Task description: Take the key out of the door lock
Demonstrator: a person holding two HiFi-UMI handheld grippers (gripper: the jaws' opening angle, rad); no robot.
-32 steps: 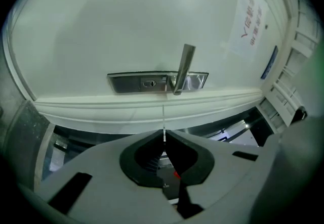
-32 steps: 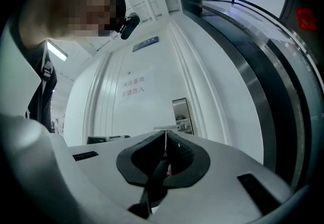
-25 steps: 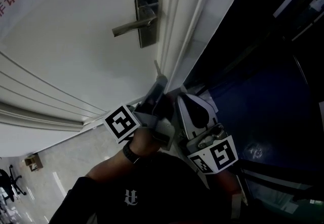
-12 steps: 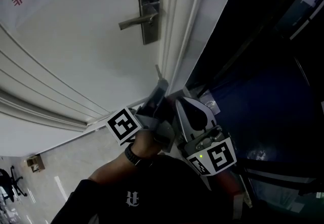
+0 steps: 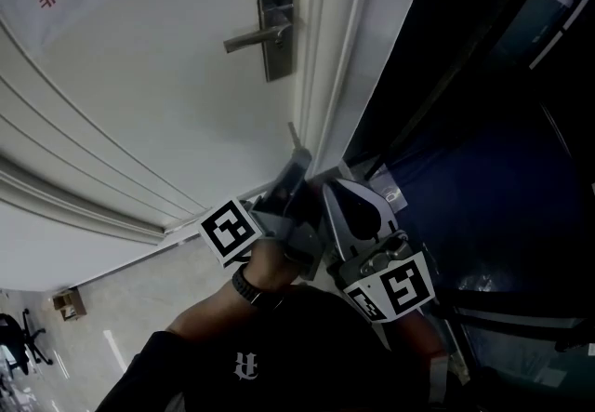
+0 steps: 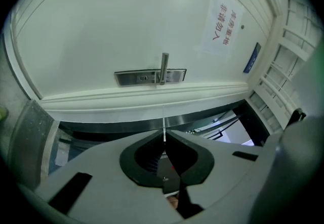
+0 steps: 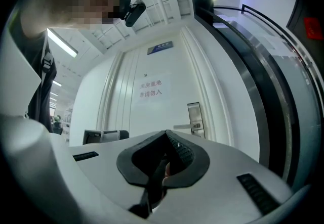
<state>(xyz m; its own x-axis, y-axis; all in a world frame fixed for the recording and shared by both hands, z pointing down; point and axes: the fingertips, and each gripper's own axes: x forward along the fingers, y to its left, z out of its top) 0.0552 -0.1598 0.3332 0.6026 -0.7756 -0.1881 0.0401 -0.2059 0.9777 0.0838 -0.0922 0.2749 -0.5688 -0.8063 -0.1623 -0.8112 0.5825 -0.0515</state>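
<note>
Red Chinese print on the white paper sign is reading 库房重地 / 非请勿入 in the right gripper view, centre frame. In the head view the same sign is sitting upper left, w/ its top line getting cut off by the frame edge. A small blue plate is showing above the door, txt too small to read. A white emblem on the person's dark shirt, bottom centre of the head view, is coming out too blurred to read. The left gripper is pinching the key, jaws pressed together on it. Only a thin edge-on sliver is sticking out past the tips, so the teeth & head are staying hidden. In the head view the key is sitting mid-frame, well below the lock plate & lever handle at top centre, apart from both. The right gripper is sitting w/ jaws pressed together, nothing between them. The keyhole is too small to pick out.
</note>
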